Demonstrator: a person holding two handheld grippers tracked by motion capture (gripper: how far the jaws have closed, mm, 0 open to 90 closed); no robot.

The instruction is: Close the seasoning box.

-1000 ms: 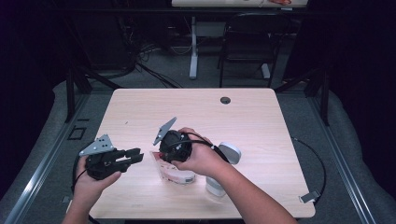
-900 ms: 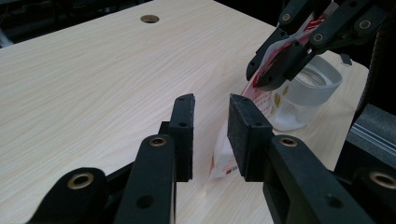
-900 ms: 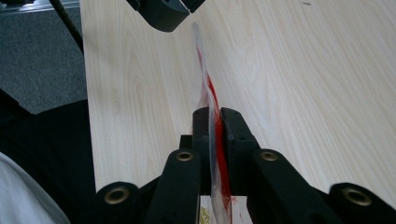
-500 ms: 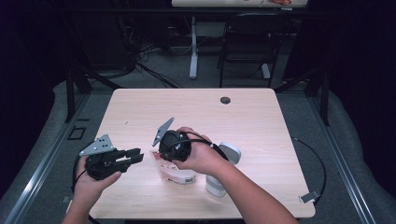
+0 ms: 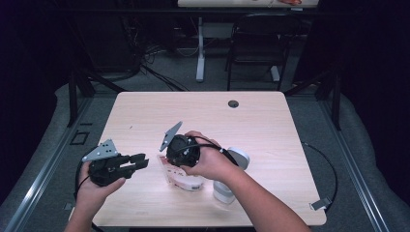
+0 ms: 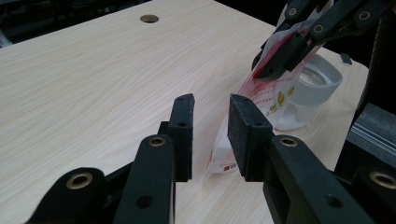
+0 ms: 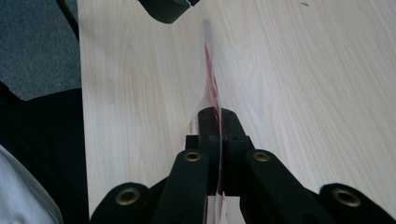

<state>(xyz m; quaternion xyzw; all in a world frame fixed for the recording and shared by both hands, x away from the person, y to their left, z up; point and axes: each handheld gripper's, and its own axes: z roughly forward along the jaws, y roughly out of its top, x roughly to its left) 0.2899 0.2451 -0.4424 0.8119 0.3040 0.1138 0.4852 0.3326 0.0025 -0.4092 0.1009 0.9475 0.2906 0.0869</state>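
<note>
A small white plastic bag (image 5: 183,179) with red print stands on edge on the wooden table (image 5: 251,125). My right gripper (image 5: 170,163) points down at it and is shut on its top edge; in the right gripper view the jaws (image 7: 217,123) pinch the thin bag (image 7: 210,79) seen edge-on. My left gripper (image 5: 140,160) is held just left of the bag, open, with nothing between its pads. In the left gripper view its jaws (image 6: 210,126) frame the bag's lower corner (image 6: 224,154), and the right gripper (image 6: 275,65) clamps the bag higher up.
A grey-rimmed container (image 5: 239,157) and a white piece (image 5: 223,191) lie right behind the bag, under the right forearm; the container's rim (image 6: 322,81) touches the bag. A cable hole (image 5: 233,103) sits near the table's far edge. Chairs and cables stand beyond.
</note>
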